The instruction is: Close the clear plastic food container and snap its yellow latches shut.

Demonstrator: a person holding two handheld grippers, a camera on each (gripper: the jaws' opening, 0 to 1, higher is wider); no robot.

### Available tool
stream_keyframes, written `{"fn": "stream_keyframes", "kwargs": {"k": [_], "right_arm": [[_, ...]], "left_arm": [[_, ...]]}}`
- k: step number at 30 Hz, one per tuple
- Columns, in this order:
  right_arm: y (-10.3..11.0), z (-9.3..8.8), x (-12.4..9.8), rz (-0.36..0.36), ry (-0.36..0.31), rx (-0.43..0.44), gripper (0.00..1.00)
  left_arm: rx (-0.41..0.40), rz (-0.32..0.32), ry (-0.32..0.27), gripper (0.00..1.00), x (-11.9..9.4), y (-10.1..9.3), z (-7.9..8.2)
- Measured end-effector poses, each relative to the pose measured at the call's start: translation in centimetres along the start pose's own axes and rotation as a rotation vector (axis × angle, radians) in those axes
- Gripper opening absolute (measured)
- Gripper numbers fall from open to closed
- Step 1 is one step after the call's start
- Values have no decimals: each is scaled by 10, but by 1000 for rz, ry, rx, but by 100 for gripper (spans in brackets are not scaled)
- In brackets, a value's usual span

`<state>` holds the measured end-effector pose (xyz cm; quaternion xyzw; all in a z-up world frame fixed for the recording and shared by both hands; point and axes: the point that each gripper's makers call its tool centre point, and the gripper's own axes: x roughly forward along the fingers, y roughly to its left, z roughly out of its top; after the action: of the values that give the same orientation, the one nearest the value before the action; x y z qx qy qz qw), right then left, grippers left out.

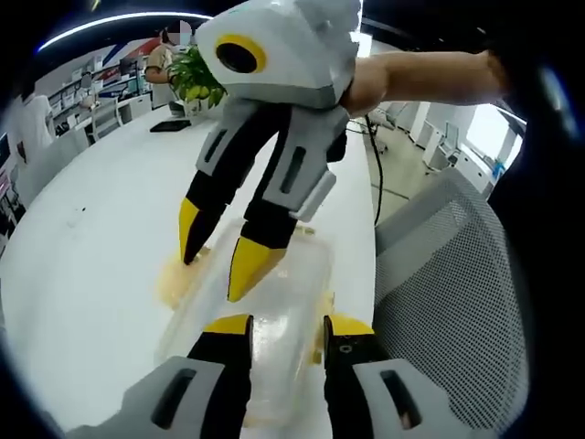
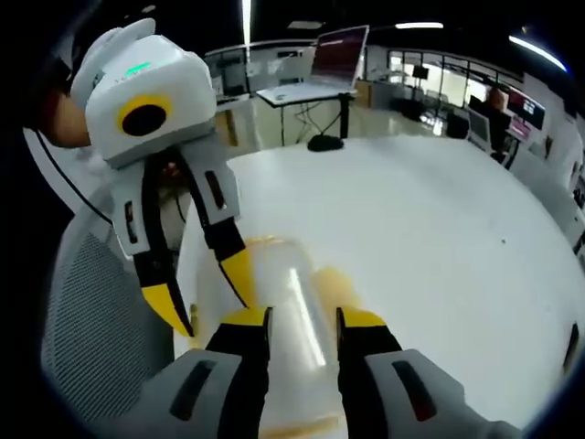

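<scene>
Both grippers (image 1: 285, 325) (image 2: 302, 318) apparently press container (image 1: 283, 302).

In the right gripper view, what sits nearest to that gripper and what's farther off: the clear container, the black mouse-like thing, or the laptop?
From the right gripper:
1. Clear container, right between its jaws on the white table.
2. Black mouse-like thing, at the table's far edge.
3. Laptop, on a separate desk beyond the table.

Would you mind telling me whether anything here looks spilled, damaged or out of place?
Nothing stands out. The clear container lies flat on the white table, its yellow latches intact as far as shows, with the left gripper and right gripper over it.
</scene>
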<state>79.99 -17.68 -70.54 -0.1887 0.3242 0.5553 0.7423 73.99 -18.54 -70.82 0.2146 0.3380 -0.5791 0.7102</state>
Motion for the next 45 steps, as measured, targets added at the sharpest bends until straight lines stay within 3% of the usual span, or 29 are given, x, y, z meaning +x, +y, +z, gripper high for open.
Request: {"fn": "stream_keyframes", "kwargs": {"k": [17, 26, 34, 45], "right_arm": [[-4, -8, 11, 129, 111, -7, 39], [0, -10, 14, 216, 172, 5, 36], [2, -12, 15, 250, 193, 27, 35], [2, -13, 17, 282, 214, 29, 35]], "left_arm": [[123, 23, 4, 31, 4, -9, -1], [271, 64, -10, 32, 8, -9, -3], [354, 85, -2, 30, 10, -5, -5], [395, 94, -4, 30, 12, -5, -5]]}}
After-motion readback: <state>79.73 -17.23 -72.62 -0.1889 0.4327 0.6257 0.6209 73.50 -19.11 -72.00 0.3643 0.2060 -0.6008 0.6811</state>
